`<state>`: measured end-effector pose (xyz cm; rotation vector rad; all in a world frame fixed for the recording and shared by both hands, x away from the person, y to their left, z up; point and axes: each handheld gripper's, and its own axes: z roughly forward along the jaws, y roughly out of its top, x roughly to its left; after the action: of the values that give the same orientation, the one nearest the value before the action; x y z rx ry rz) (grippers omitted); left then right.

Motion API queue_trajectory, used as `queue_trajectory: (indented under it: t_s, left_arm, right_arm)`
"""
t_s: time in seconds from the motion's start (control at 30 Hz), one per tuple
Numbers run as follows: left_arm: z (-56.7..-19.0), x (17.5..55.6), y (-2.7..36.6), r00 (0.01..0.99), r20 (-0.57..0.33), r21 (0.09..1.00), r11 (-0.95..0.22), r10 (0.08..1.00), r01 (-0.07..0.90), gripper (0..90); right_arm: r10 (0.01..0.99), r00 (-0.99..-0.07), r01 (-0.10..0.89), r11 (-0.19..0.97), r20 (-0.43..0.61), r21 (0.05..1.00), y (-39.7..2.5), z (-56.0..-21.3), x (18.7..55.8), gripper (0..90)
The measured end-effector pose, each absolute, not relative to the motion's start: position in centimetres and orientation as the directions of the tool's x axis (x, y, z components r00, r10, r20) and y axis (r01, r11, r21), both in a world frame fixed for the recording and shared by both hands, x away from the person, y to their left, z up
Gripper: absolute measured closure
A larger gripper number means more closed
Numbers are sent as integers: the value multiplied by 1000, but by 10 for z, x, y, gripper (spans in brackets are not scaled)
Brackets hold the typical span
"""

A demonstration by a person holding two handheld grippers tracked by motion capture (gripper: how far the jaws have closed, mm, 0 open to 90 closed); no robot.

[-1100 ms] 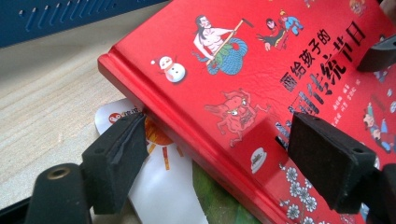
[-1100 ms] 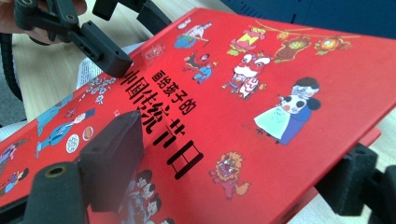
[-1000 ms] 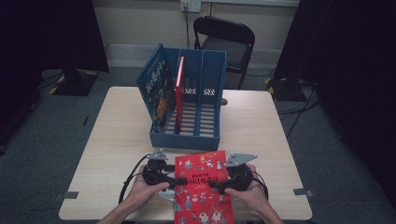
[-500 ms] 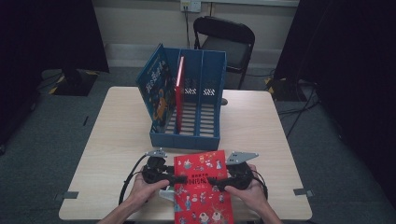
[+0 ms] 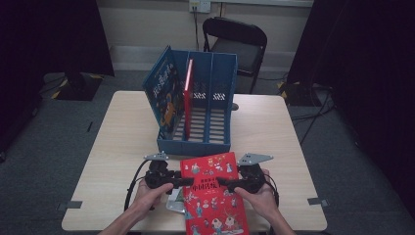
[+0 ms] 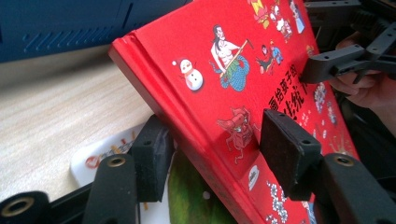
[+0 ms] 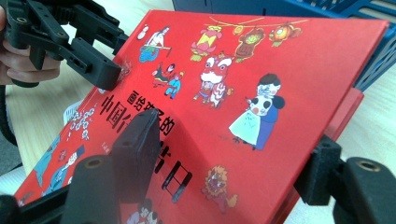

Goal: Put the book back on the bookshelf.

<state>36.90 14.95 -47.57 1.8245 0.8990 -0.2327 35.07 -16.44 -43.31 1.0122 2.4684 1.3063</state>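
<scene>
Because a wide hardcover would sag or twist if lifted from one edge, the large red hardcover picture book [image 5: 213, 193] is taken from both sides at once: the left gripper [image 5: 178, 182] is pinching its spine edge and the right gripper [image 5: 224, 182] is pinching the opposite, open edge, each with one jaw on the cover and one underneath. Held this way, the book spans the gap between the two grippers, tilted with its far end raised, and just ahead of them stands the blue slotted plastic file rack [image 5: 195, 112], which judging by the hold is where the book is meant to go. A thin red book [image 5: 188, 98] already stands upright in one of the rack's compartments, and a blue illustrated book [image 5: 164, 95] leans at its left end. Beneath the left gripper a white and green printed sheet [image 6: 100, 156] lies on the pale wooden tabletop [image 5: 274, 127]. The held book's glossy cover shows bold black Chinese characters amid small cartoon figures, lanterns, a lion dance and a snowman near the spine.
</scene>
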Motion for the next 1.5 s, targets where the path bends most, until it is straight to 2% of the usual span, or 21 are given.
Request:
queue_trajectory:
  t_s: [0.17,0.4,0.77,1.03,1.27,1.5]
  left_arm:
    - [-465,370,151,729,-535,751,-156,427,642,504]
    - [-461,372,153,728,-543,755,-137,419,642,519]
    - [-434,376,158,744,-566,784,-49,355,619,640]
    - [-429,380,152,745,-586,781,-22,319,624,669]
    - [-415,381,143,783,-549,810,-46,292,585,683]
    - [-404,382,135,788,-550,815,-29,275,579,711]
  right_arm:
    - [649,-738,502,346,184,792,-168,-428,352,342]
    - [655,-734,494,333,180,803,-166,-423,352,347]
    - [662,-726,463,274,183,843,-171,-402,351,360]
    - [667,-718,463,242,201,853,-179,-399,349,368]
    - [667,-711,461,206,221,863,-186,-392,348,381]
    - [682,-700,446,183,214,876,-192,-385,344,387]
